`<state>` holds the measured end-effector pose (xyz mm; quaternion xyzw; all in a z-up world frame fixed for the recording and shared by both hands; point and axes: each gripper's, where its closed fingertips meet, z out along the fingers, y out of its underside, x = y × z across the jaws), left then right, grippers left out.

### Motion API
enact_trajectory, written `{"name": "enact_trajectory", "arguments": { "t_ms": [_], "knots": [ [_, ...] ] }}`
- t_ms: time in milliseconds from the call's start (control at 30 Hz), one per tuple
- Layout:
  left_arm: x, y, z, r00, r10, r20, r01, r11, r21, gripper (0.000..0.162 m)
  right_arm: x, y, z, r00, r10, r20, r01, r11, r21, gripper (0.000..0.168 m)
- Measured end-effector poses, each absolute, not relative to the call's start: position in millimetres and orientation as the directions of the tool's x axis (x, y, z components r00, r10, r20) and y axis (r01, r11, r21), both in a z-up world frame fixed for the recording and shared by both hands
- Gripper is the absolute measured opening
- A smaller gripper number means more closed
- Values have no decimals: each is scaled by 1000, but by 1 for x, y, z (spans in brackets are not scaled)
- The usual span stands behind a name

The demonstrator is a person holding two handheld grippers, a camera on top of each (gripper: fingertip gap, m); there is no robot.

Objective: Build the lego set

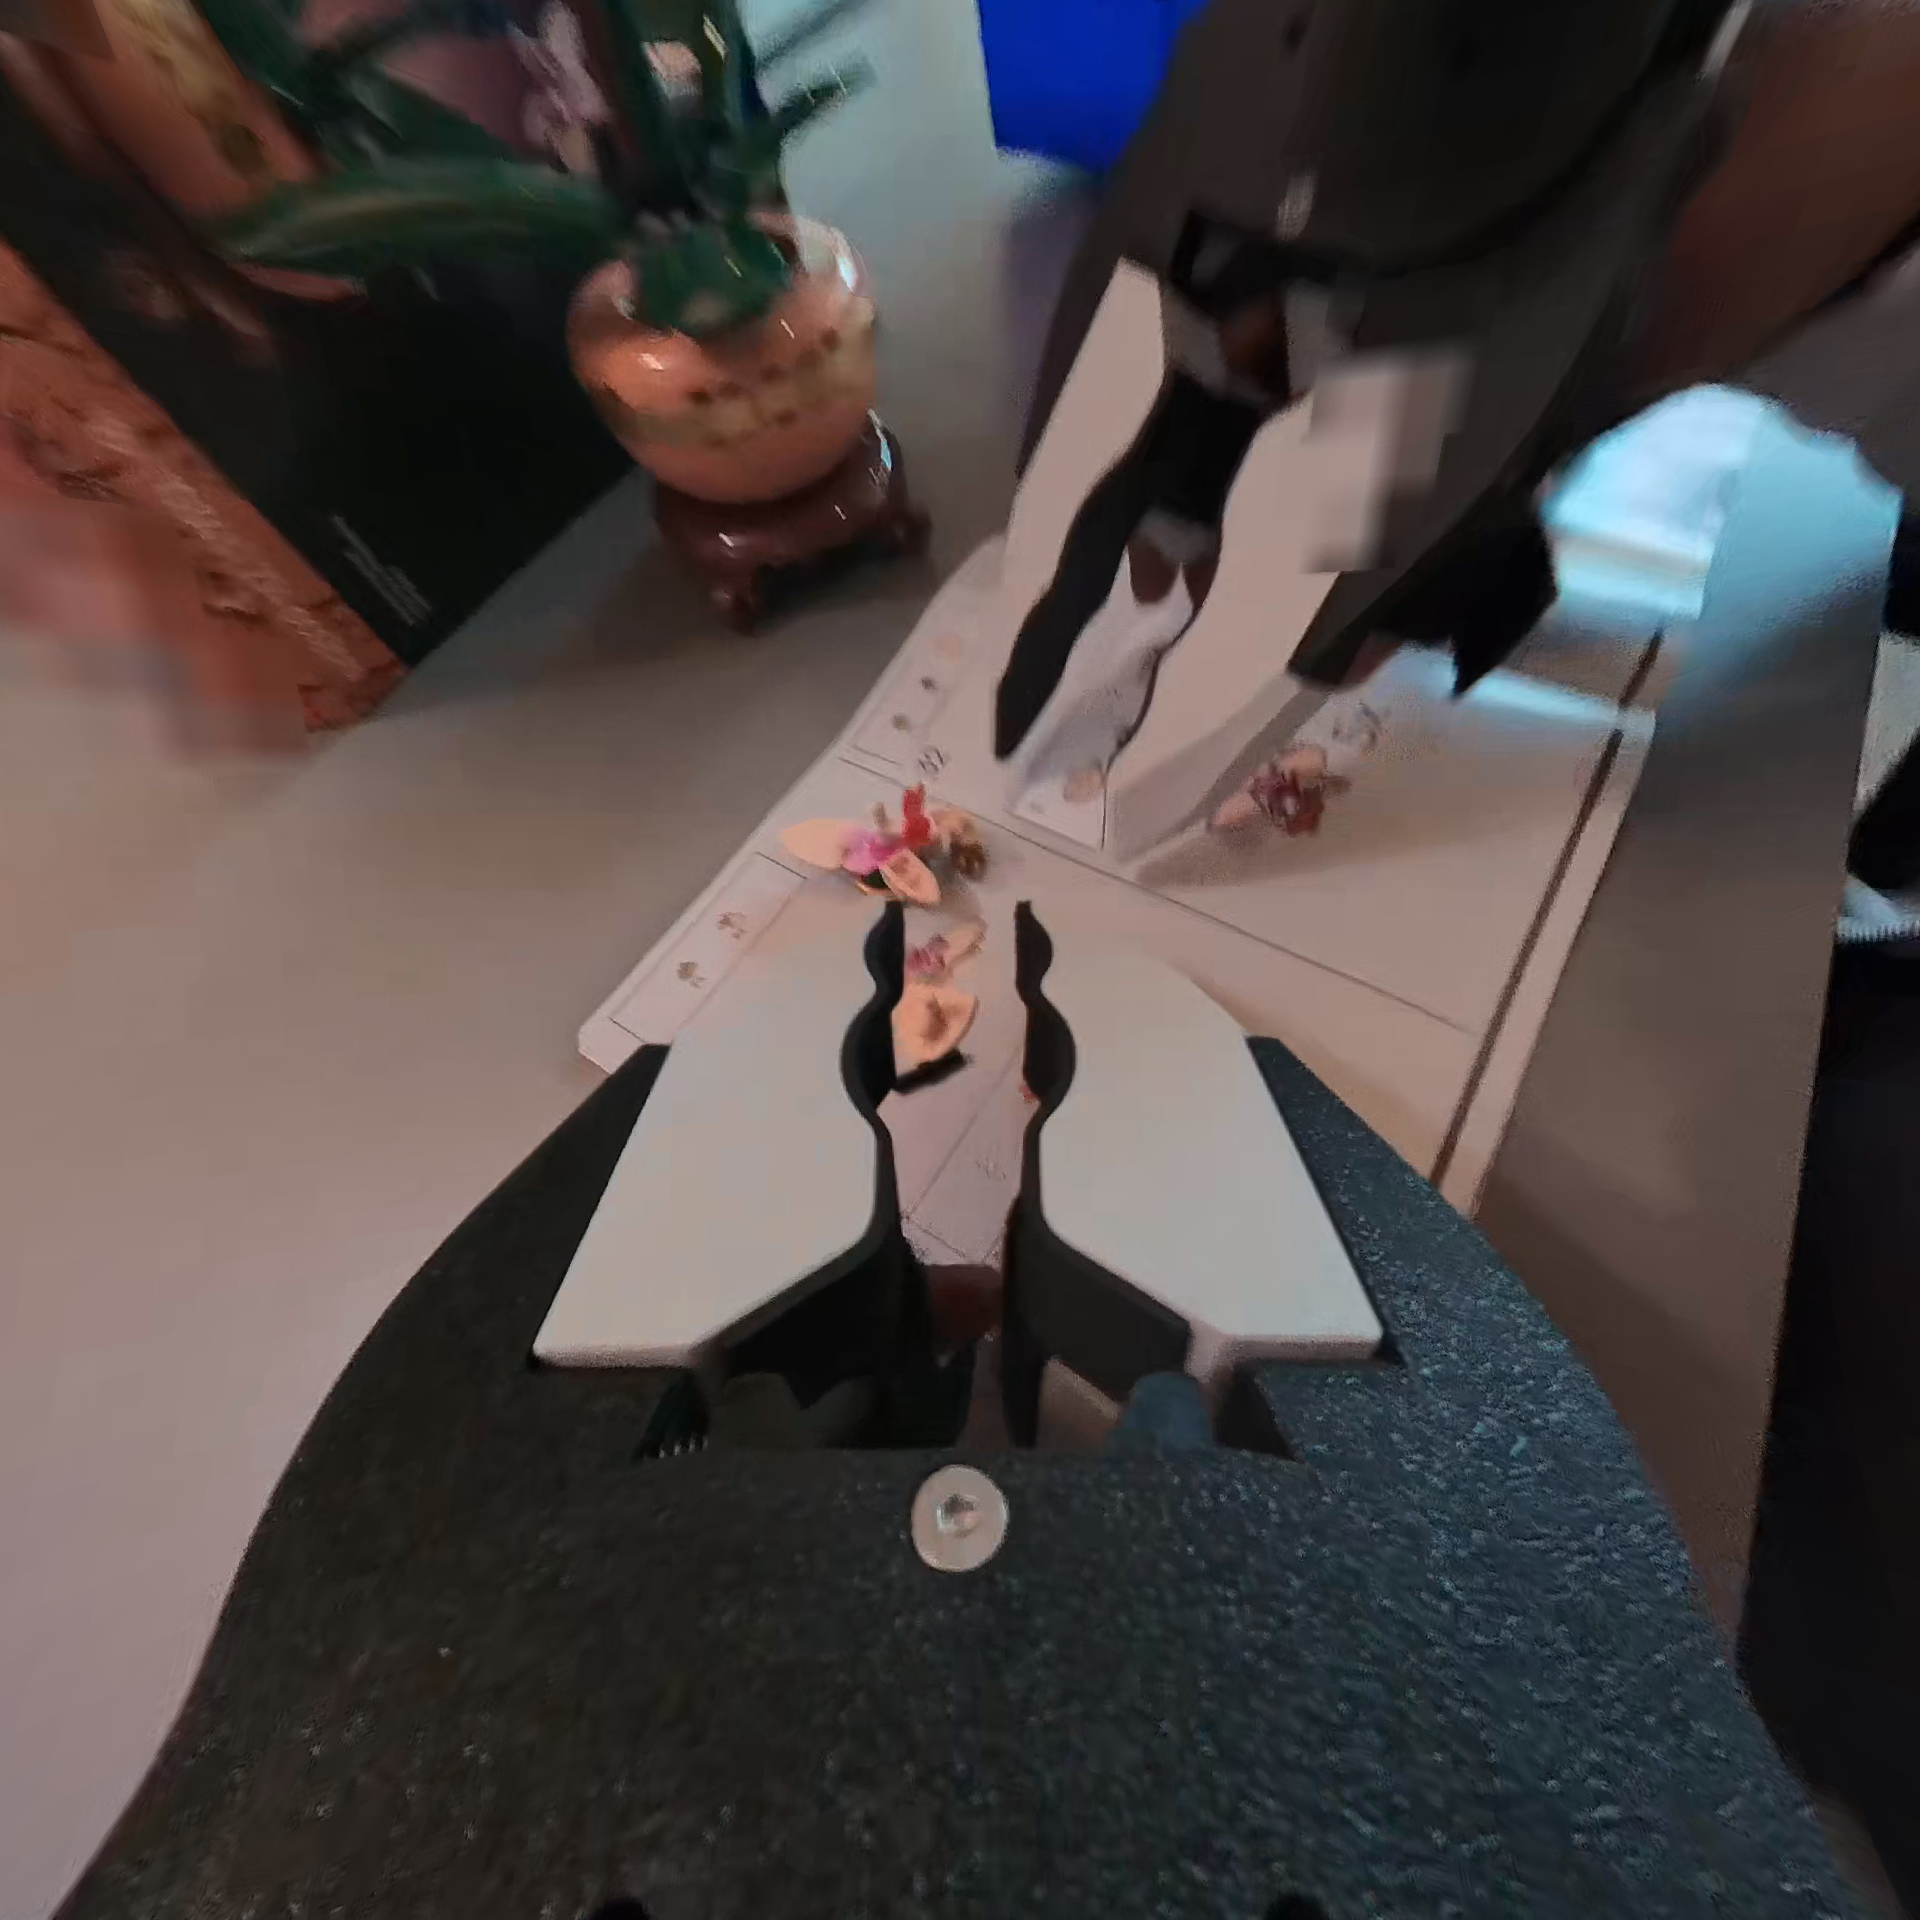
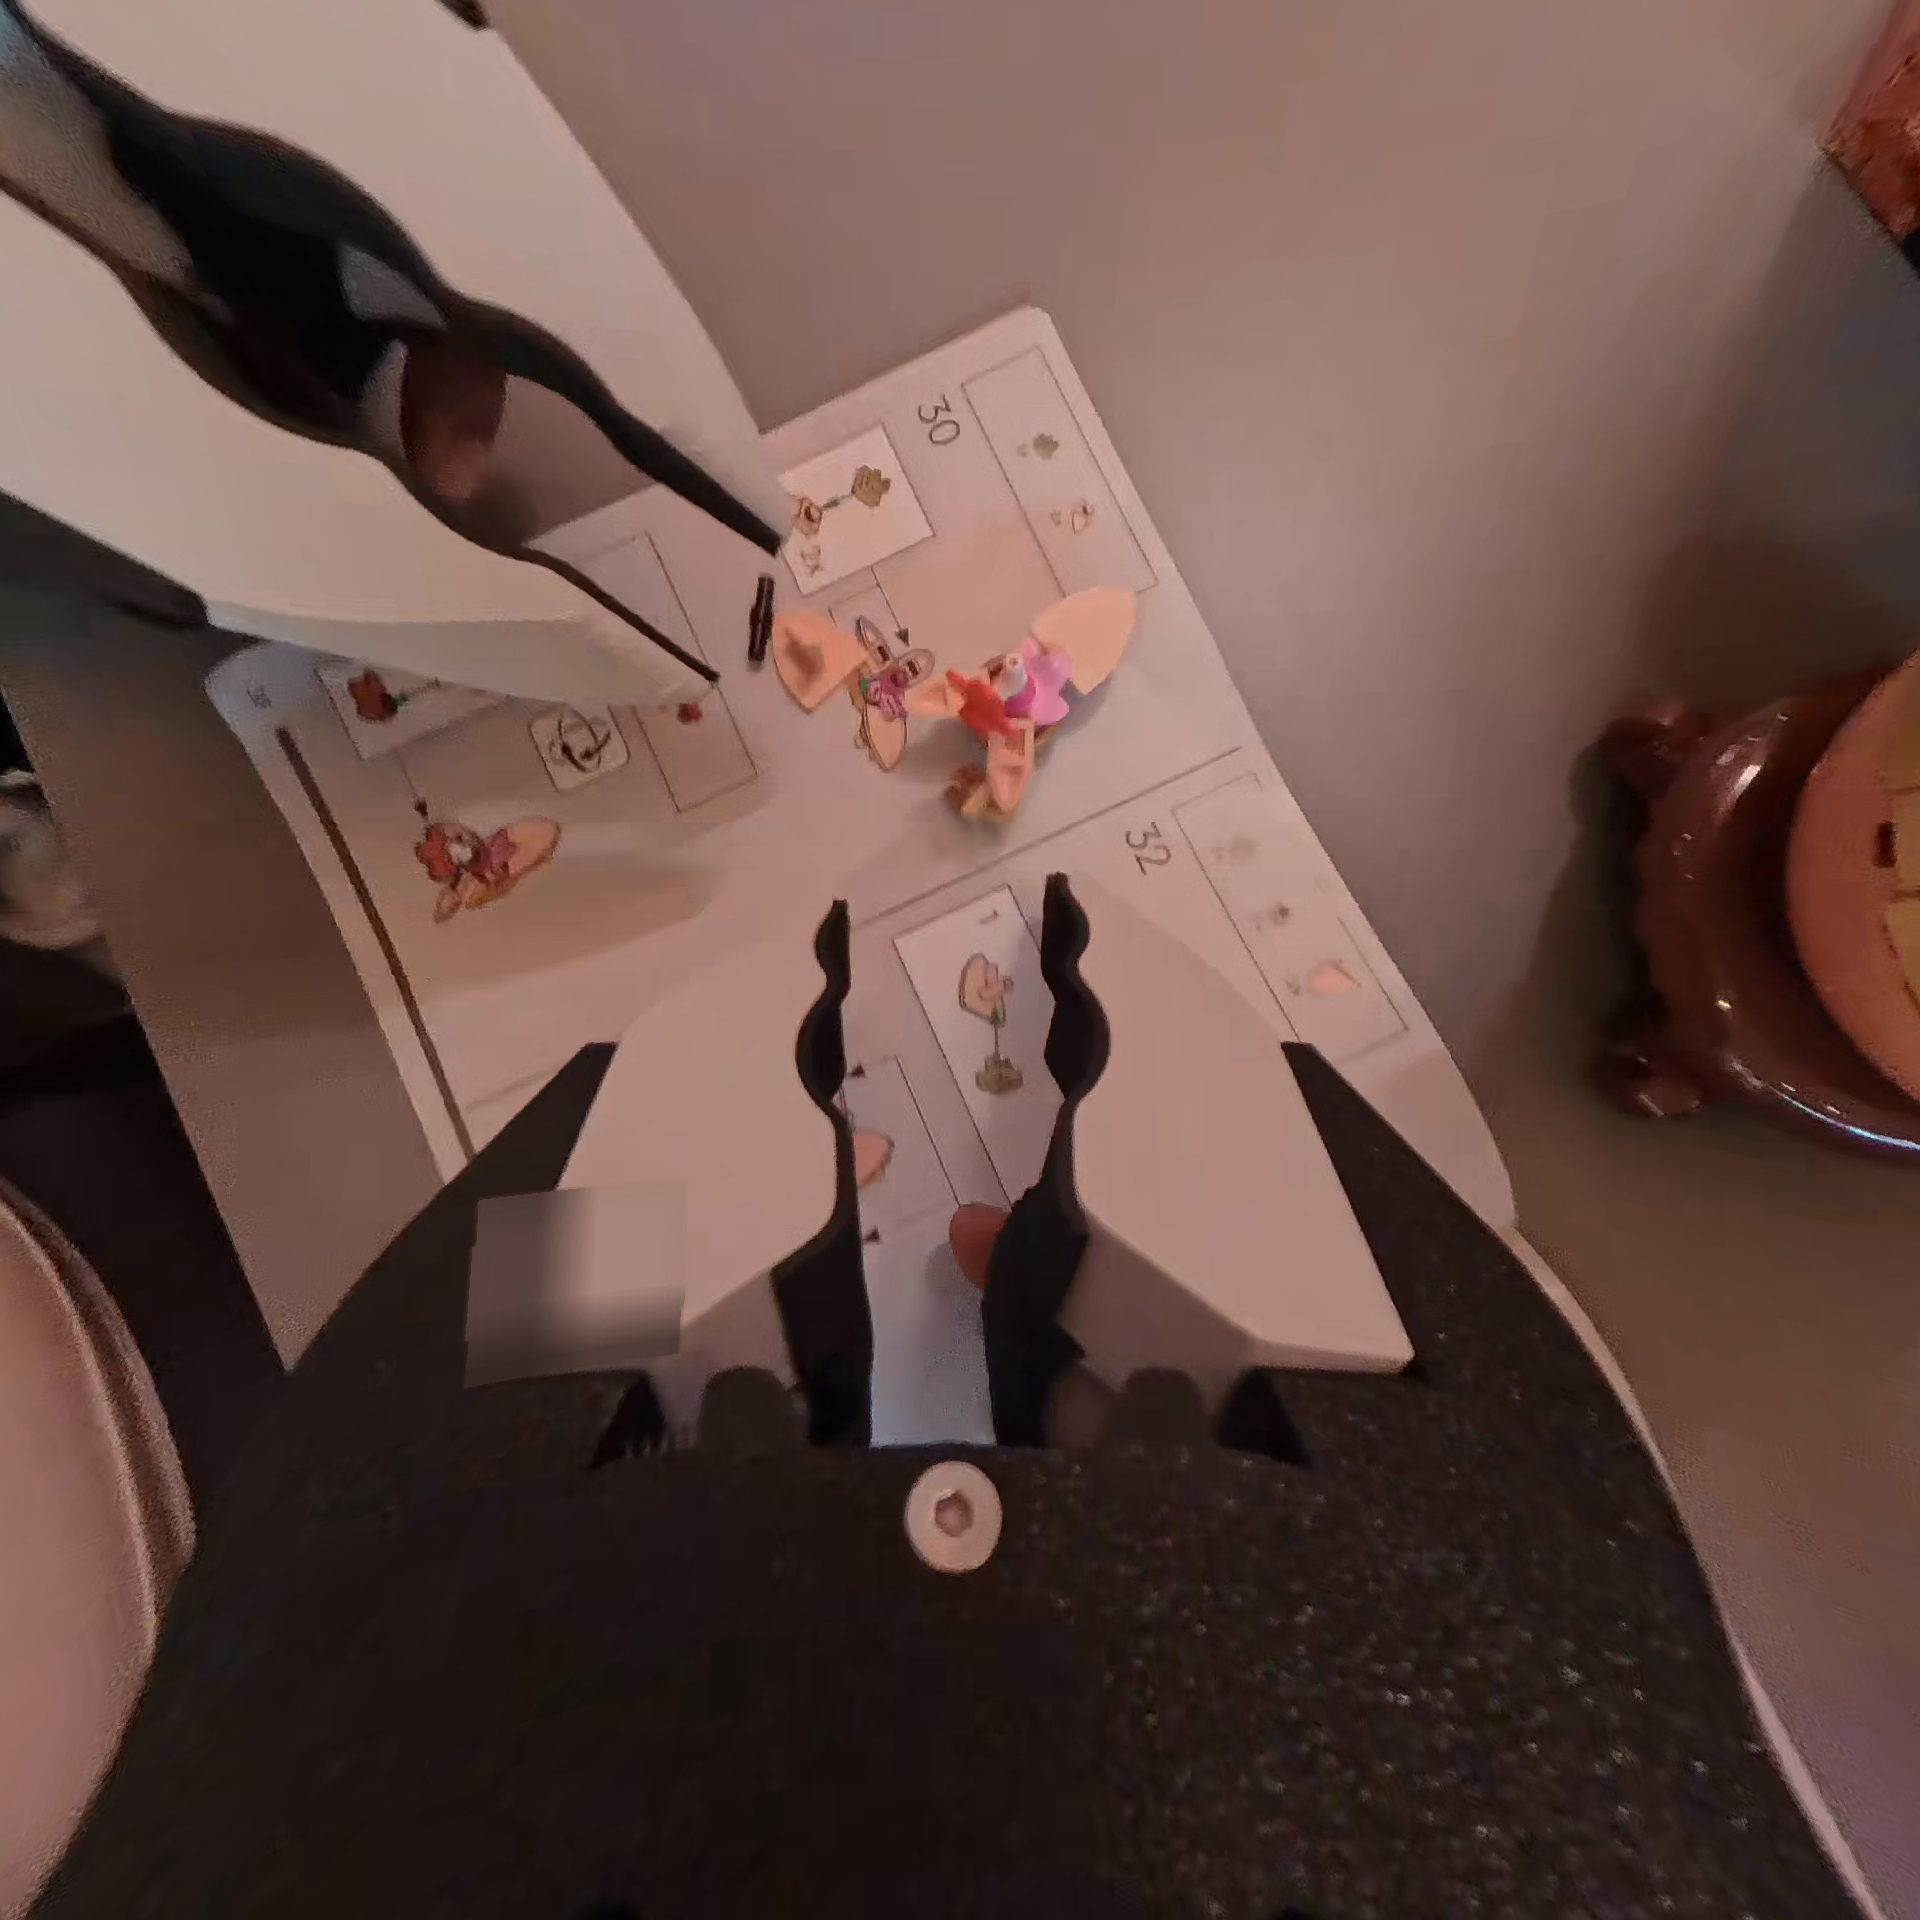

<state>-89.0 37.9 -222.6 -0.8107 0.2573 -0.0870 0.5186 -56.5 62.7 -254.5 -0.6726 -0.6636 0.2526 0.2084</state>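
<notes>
The left tongs [image 1: 956, 925] hover low over the open instruction booklet [image 1: 1299, 997], their fingers apart with nothing between them, and just under and ahead of the tips lie a loose cream petal piece [image 1: 935, 1016] and a short black pin [image 1: 930, 1075]. A little farther along the page sits the half-built flower [image 2: 1003, 696], a cluster of cream petals around pink and red parts, resting on the booklet, which itself lies flat on the pale tabletop [image 1: 312, 935]. The right tongs [image 2: 945, 904] are also apart and empty, held above the page on the near side of the flower, well short of touching it. Off to the side stands the finished pot with green leaves [image 1: 727, 364] on its dark brown stand, beside the set's box [image 1: 208, 499]. The step in hand looks like picking up the loose petal to add to the flower. To do it well, I would bring the left tongs down so the tips straddle the petal's narrower edges, close gently so the thin piece does not skid or flip on the glossy paper, and lift it clear before turning. The right tongs should steady the flower by its core, not by a petal, since those look likely to pop off. The black pin is small and near the petal; avoid nudging it away.
</notes>
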Motion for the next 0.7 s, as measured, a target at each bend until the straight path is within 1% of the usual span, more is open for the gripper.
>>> {"name": "enact_trajectory", "arguments": {
  "t_ms": [67, 167, 267, 333, 467, 567, 633, 700],
  "knots": [
    [-90, 36, -215, 855, -503, -125, -298, -279, -913, 16, -63, 61, -256, 11, 993, -115, 771, -81, -631, 34],
    [-96, 35, -202, 866, -461, -194, -305, -178, -936, 15, -69, 68, -260, 49, 992, -117, 762, -113, -638, 31],
    [-96, 33, -199, 865, -466, -188, -292, -162, -942, 15, -76, 69, -259, 64, 988, -141, 745, -141, -652, 24],
    [-96, 33, -199, 862, -472, -185, -291, -161, -943, 15, -78, 68, -261, 58, 987, -152, 743, -144, -654, 9],
    [-95, 31, -199, 853, -483, -196, -302, -153, -941, 15, -70, 65, -260, 50, 983, -177, 748, -154, -646, 8],
    [-88, 27, -202, 820, -519, -241, -354, -129, -926, 16, -60, 52, -246, -37, 980, -195, 685, -117, -720, 8],
    [-77, 21, -205, 760, -577, -298, -414, -76, -907, 18, -58, 37, -224, -155, 976, -152, 562, -39, -826, 8],
    [-64, 16, -197, 705, -597, -382, -447, 43, -893, 19, -54, 25, -199, -219, 969, -111, 403, -14, -915, 8]
  ]
}}
